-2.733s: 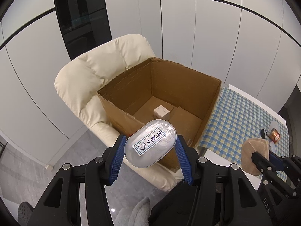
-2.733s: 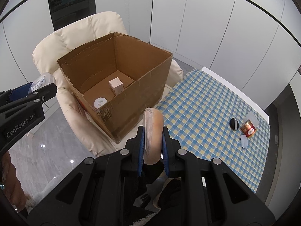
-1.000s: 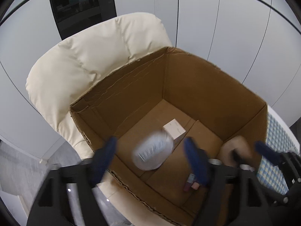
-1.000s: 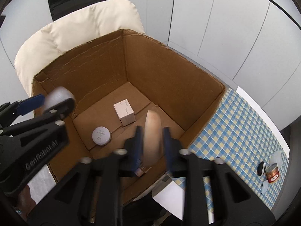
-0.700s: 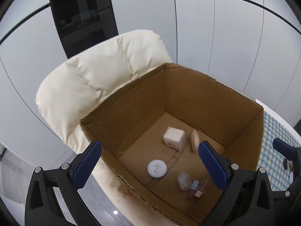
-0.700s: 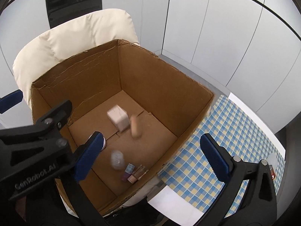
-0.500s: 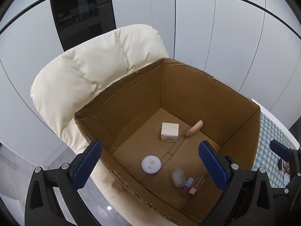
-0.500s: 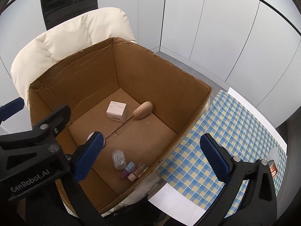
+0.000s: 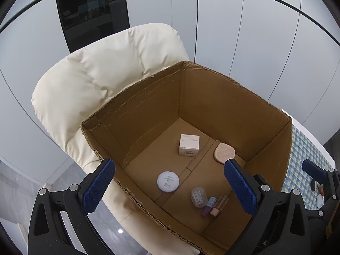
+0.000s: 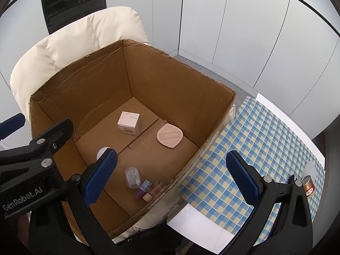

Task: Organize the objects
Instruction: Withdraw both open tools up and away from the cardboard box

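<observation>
Above the cardboard box (image 9: 223,106), the left gripper (image 9: 170,189) and right gripper (image 10: 172,175) have just spread wide, empty. Inside lie the clear case (image 9: 199,196) near its front edge, the puff (image 9: 224,155) farther back. Beyond, a cream armchair (image 9: 102,74) and white wall panels (image 9: 244,31).

"GenRobot.AI" in white reads on the black body of the left gripper (image 10: 63,148); print on the small white box (image 10: 129,125) is illegible.
</observation>
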`<state>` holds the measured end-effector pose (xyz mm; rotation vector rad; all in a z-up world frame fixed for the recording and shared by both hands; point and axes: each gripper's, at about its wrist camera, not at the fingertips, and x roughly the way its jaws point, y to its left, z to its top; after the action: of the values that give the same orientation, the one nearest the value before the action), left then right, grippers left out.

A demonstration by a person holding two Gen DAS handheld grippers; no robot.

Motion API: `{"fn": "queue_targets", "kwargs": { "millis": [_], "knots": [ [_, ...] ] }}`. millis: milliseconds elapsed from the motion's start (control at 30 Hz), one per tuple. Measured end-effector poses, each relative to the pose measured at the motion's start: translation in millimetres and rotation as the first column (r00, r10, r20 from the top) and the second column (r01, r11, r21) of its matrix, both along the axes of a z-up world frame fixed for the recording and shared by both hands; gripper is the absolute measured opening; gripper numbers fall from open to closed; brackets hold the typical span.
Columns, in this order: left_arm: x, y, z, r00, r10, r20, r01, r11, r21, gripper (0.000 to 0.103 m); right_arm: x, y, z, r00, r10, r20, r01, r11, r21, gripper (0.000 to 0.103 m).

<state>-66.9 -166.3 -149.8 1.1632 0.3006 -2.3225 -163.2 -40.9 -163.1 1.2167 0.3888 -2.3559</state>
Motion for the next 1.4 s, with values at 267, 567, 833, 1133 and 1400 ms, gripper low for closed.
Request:
{"fn": "queue_targets", "kwargs": {
  "millis": [267, 567, 833, 1133, 1400],
  "knots": [
    [9.3, 4.8, 5.3, 1.000, -0.011, 0.006, 0.011, 1.000, -0.011, 0.102, 7.3, 8.1, 6.8, 1.000, -0.011, -0.029, 0.011, 1.000, -0.002, 0.103],
    [32.4, 9.9, 18.9, 1.000, -0.015, -0.007, 0.015, 1.000, -0.009, 0.102, 22.3, 25.3, 20.9, 0.999, -0.030, -0.023, 0.029, 0.999, -0.013, 0.103],
    [66.4, 13.7, 33.6, 0.999, -0.022, -0.024, 0.022, 1.000, -0.011, 0.102, 47.2, 40.2, 38.4, 0.999, -0.036, -0.024, 0.036, 0.999, -0.022, 0.103],
    [108.5, 28.0, 46.1, 0.998, -0.053, -0.039, 0.052, 0.998, -0.023, 0.102, 82.6, 61.0, 60.4, 0.998, -0.061, -0.018, 0.061, 0.997, -0.044, 0.103],
    [137.1, 41.9, 48.9, 0.998, -0.054, -0.014, 0.053, 0.996, -0.064, 0.102, 113.0, 89.7, 76.7, 0.994, -0.105, -0.038, 0.103, 0.993, -0.056, 0.103]
  ]
}}
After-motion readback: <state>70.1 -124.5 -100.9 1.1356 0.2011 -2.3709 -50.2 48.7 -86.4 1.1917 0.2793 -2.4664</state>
